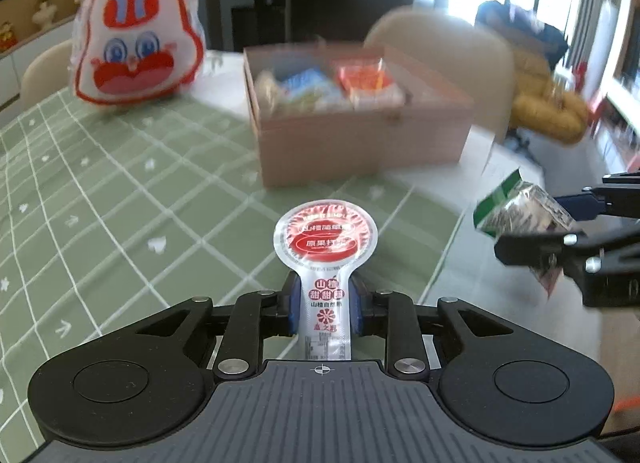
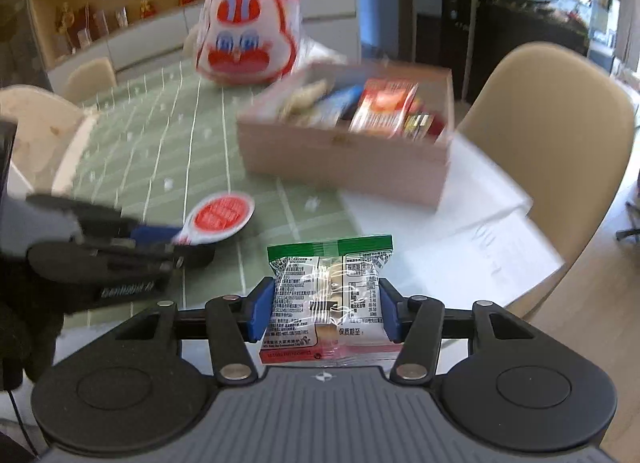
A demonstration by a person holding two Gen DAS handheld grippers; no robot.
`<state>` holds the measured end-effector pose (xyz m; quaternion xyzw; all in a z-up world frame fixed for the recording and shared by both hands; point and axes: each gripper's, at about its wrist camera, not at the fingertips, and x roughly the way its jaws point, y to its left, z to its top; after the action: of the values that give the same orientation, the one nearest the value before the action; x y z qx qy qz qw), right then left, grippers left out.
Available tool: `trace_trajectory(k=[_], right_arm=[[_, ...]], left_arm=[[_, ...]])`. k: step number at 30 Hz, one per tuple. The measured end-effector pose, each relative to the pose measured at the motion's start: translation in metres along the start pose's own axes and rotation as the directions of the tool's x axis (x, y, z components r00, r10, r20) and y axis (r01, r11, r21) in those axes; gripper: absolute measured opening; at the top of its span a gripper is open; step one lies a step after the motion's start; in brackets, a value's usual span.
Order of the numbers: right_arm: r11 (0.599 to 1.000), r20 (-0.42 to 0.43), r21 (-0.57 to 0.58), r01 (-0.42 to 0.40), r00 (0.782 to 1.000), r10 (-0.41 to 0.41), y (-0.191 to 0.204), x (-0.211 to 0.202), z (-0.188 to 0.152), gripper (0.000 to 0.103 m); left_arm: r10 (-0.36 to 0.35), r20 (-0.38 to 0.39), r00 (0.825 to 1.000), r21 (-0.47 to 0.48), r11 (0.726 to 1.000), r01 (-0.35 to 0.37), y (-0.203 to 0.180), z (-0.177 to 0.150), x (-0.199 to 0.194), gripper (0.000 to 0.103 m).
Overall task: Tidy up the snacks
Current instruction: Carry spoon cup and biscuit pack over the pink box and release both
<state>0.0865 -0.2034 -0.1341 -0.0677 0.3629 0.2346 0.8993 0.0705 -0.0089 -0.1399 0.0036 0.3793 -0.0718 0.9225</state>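
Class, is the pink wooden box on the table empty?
No, the pink wooden box holds several snack packets, including a red one.

table: green checked cloth (image 1: 120, 191)
on it: pink snack box (image 1: 360, 139), rabbit-face bag (image 1: 136, 35), white paper (image 2: 480, 231)

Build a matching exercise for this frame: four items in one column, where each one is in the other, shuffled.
1. lollipop-shaped snack pack
2. green-topped snack packet
3. rabbit-face bag
4. red snack packet

A. in the pink box
B. in the left tool
C. standing on the green checked tablecloth
D. in the right tool

Pairs: 1-B, 2-D, 3-C, 4-A
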Motion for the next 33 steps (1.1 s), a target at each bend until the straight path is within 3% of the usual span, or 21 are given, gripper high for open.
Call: trace_trajectory(k=[2,4,6,8,12,15,20,23,25,29,33], right_arm=[[1.000,0.054,-0.005,0.009,0.999,-0.009,-0.007,-0.017,0.014,0.053],[1.000,0.113,-0.018,0.023,0.993,-0.021,-0.013,-0.034,0.035,0.053],[0.998,0.190,-0.047,0.045,0.981,-0.035,-0.020,-0.054,0.065,0.053],[0.995,0.255,-0.074,0.072,0.966,-0.051,-0.025,-0.072,0.099,0.053],[0.995,0.333,-0.068,0.075,0.942,-0.049,-0.039,-0.093,0.167,0.054],[0.992,0.365,-0.060,0.112,0.927,-0.083,-0.041,-0.092,0.195,0.054],[0.993,0.329,-0.041,0.110,0.940,-0.090,-0.042,-0.079,0.199,0.053],[0.987,0.289,-0.059,0.150,0.949,-0.127,-0.044,-0.068,0.188,0.053],[0.985,0.255,-0.057,0.162,0.956,-0.142,-0.046,-0.059,0.180,0.053],[0.988,0.187,-0.041,0.149,0.972,-0.139,-0.051,-0.033,0.178,0.053],[0.996,0.111,-0.001,0.091,0.990,-0.091,-0.050,0.011,0.188,0.054]], left_arm=[[-0.019,0.069,0.997,-0.014,1.000,0.020,-0.001,0.018,-0.017,0.028],[-0.050,0.178,0.983,-0.009,0.999,0.053,-0.002,0.051,-0.040,0.028],[-0.071,0.292,0.954,0.027,0.997,0.066,-0.005,0.091,-0.061,0.028],[-0.102,0.357,0.928,0.018,0.995,0.103,-0.004,0.130,-0.071,0.028],[-0.173,0.341,0.924,-0.070,0.976,0.208,0.004,0.201,-0.046,0.028],[-0.166,0.267,0.949,-0.148,0.966,0.211,0.009,0.225,0.004,0.028],[-0.225,0.065,0.972,-0.260,0.937,0.235,0.025,0.205,0.098,0.029],[-0.152,-0.026,0.988,-0.238,0.961,0.142,0.028,0.185,0.137,0.038],[-0.135,-0.011,0.991,-0.260,0.957,0.128,0.037,0.179,0.144,0.039],[-0.161,0.106,0.981,-0.381,0.905,0.189,0.061,0.167,0.110,0.038],[-0.136,0.122,0.983,-0.361,0.917,0.172,0.066,0.146,0.068,0.038]])
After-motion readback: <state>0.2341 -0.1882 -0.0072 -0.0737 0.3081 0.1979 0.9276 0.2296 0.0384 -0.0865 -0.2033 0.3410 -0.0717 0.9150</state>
